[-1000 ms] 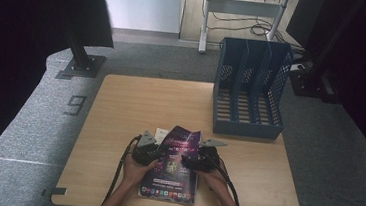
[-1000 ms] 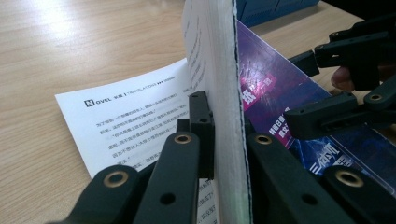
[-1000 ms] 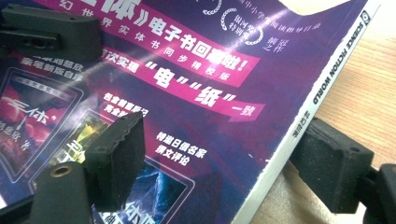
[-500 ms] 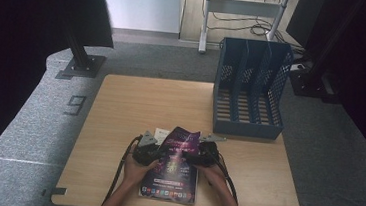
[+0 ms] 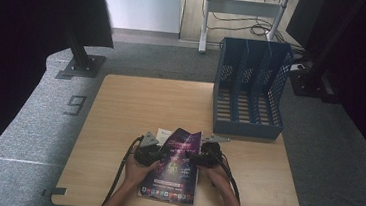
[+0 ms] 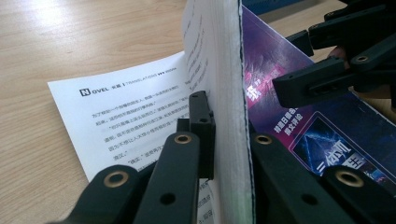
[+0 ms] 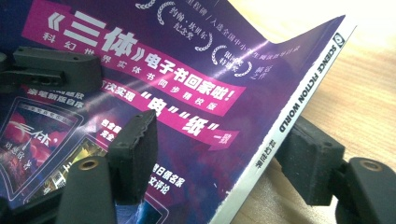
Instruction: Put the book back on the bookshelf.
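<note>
On the wooden tabletop, near its front edge, lies a purple magazine. The left gripper has its jaws pinching the magazine's lifted pages; the right gripper has its jaws spread around the spine.

Each black hand-held gripper has brass-ringed screw holes, grey plate, trailing cable
</note>
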The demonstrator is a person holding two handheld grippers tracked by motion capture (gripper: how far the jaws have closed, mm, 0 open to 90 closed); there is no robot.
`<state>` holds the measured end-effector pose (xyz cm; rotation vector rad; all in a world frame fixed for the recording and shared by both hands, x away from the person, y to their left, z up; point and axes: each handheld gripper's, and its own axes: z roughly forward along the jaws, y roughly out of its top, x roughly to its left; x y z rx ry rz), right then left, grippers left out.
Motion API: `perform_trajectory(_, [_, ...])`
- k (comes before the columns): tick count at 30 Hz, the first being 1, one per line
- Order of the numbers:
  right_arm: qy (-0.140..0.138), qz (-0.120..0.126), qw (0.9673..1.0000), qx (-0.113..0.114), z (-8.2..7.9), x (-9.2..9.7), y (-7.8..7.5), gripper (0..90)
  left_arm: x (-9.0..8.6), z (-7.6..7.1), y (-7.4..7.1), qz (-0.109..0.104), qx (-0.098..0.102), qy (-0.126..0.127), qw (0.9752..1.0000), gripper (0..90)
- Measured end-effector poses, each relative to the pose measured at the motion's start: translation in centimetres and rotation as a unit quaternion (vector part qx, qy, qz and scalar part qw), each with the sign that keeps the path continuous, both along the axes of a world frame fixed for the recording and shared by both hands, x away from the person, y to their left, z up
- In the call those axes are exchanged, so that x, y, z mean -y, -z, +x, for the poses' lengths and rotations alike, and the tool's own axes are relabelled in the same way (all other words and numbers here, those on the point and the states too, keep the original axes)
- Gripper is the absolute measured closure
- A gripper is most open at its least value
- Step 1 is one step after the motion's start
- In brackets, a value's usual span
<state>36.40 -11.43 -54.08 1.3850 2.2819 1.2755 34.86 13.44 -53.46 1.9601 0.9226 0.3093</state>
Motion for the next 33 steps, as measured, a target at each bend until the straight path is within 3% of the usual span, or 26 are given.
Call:
perform_trajectory(17, [-0.004,0.011,0.9999,-0.012,1.3,-0.4,0.9,41.0,0.0,0.3,0.5,0.004,-0.002,-0.007,1.0,86.0])
perform_trajectory(24, [0.001,0.024,0.9995,-0.019,1.3,0.2,0.9,54.7,-0.2,0.3,0.3,-0.002,-0.004,-0.006,1.0,85.5])
perform_trajectory(33, [-0.006,0.018,0.9998,0.001,0.9,0.6,0.4,60.3,-0.3,0.2,0.1,-0.009,-0.003,-0.005,0.9999,85.4])
